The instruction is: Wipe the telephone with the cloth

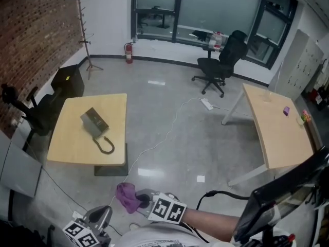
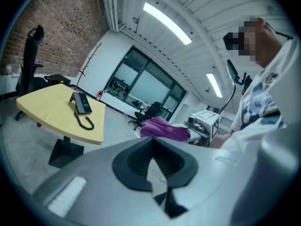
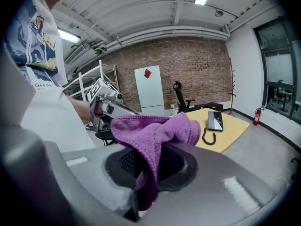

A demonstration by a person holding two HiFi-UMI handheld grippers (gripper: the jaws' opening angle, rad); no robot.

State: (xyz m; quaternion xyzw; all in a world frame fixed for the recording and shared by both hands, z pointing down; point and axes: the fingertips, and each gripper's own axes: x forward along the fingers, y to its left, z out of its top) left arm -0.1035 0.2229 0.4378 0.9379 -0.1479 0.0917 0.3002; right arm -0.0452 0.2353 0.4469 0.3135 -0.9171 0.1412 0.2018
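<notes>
The cloth [image 3: 155, 128] is clamped in the right tool [image 3: 146, 171]; the left tool [image 2: 153, 168] is closed, empty; the telephone [image 1: 94, 121] on the desk [image 1: 74, 145] lies well apart, judged not yet wiped.

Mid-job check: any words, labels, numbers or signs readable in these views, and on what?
"like a": small print on the person's white patterned T-shirt; the rest is blurred.
Red diamond sign on the tall white cabinet: no lettering legible.
Black desk telephone on the yellow table: markings too small to read.
Red fire extinguisher: label too small to read.
</notes>
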